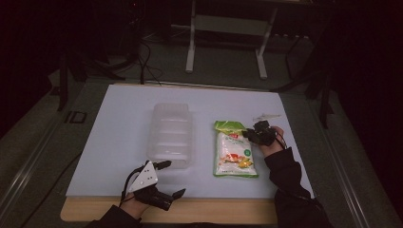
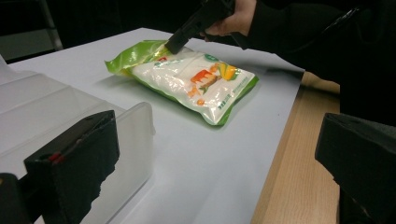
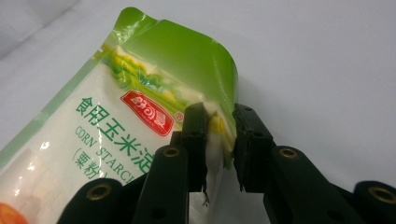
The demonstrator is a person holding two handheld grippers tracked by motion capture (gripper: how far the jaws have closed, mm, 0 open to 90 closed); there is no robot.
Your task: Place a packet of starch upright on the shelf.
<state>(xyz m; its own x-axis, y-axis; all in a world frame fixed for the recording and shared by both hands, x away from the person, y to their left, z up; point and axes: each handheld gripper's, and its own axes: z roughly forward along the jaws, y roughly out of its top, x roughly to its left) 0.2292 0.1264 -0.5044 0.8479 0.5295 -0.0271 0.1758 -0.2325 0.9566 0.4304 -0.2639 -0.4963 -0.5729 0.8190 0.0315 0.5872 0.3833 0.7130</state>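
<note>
the corn starch bag (image 1: 235, 153) is lying flat on the white sheet (image 1: 119, 142), just right of the clear plastic tray (image 1: 171, 135). the right gripper (image 3: 219, 135) is pinching the bag's upper edge between nearly closed jaws. the left gripper (image 1: 167, 178) is hovering wide open and empty beside the tray's near corner, over the table's wooden edge (image 1: 218, 211).

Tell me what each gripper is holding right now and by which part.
The right gripper pinches the corn starch bag by its side edge near the green top. The left gripper is open beside the clear plastic container, holding nothing.
</note>
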